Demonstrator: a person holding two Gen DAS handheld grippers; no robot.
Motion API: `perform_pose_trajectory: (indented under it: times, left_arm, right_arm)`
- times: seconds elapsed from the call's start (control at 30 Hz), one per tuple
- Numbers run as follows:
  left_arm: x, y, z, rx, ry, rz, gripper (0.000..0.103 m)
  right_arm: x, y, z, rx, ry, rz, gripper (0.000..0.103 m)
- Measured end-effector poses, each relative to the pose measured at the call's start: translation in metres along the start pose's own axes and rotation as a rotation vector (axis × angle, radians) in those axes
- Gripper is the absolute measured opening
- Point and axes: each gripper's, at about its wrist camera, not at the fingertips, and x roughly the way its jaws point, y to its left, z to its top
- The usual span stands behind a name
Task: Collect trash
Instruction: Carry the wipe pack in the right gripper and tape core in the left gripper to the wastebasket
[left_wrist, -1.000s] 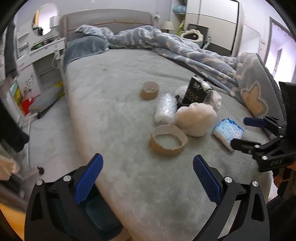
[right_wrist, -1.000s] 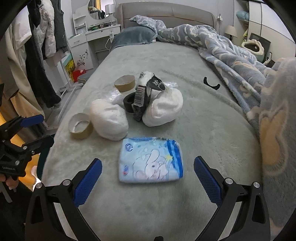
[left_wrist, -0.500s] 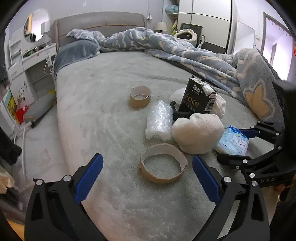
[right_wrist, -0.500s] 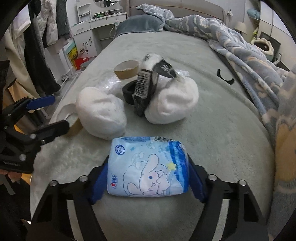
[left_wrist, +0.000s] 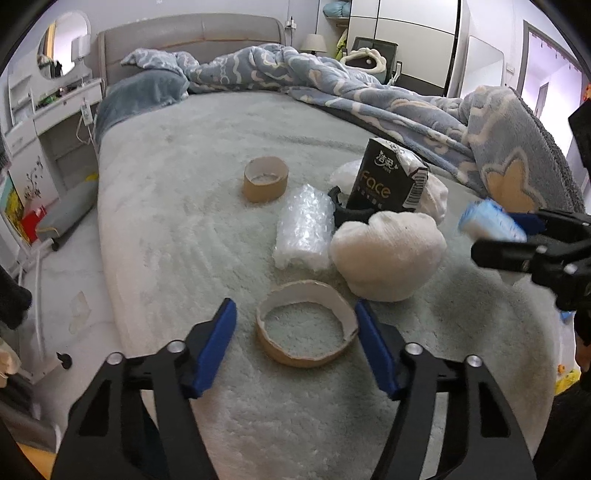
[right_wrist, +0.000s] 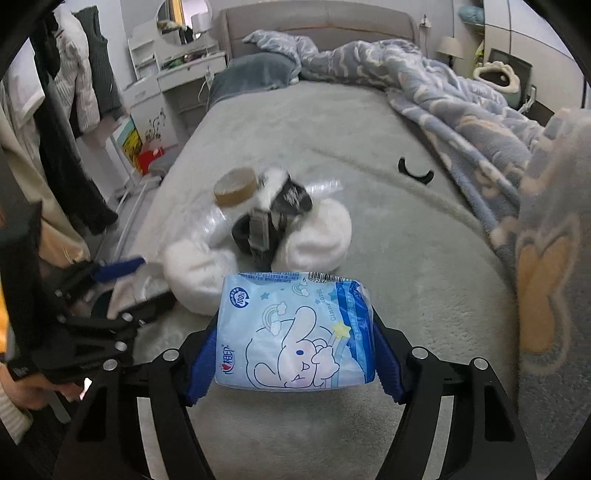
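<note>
Closing around the cardboard tape ring (left_wrist: 306, 328) at lower centre, the left gripper (left_wrist: 293, 325) has its right pad touching the ring and its left pad apart. The right gripper (right_wrist: 293, 345) clamps the blue tissue pack (right_wrist: 295, 332), lower centre, above the bed (right_wrist: 424, 258).

Home bedroom: bed (left_wrist: 177, 206) with padded headboard (left_wrist: 192, 40) and rumpled duvet (left_wrist: 332, 88) beyond the fingers, dressing table (right_wrist: 184, 74), wardrobe (left_wrist: 406, 37).

Both grippers moved in on trash

Right gripper (right_wrist: 293, 345) now clamps tissue pack (right_wrist: 295, 332), lifted off bed; before it lay free. Left gripper (left_wrist: 295, 332) came fwd, jaws closing around cardboard ring (left_wrist: 306, 328).
</note>
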Motion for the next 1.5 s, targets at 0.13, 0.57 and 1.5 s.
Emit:
perform_pose_trajectory:
  times: [0.13,0.57,1.5]
  left_arm:
    - [-0.004,-0.002,-0.002,-0.003,-0.010,-0.015,0.056]
    - [-0.050,0.054,-0.013,-0.157,-0.066,0.050,0.055]
    - [-0.068,0.201,-0.173,-0.497,0.303,0.204,0.056]
  right_arm:
    - [-0.012,0.015,0.008,-0.010,-0.047,0.002,0.072]
    - [-0.028,0.085,0.033,-0.077,-0.141,0.093,0.072]
    - [0.027,0.272,0.001,-0.219,0.040,0.345,0.073]
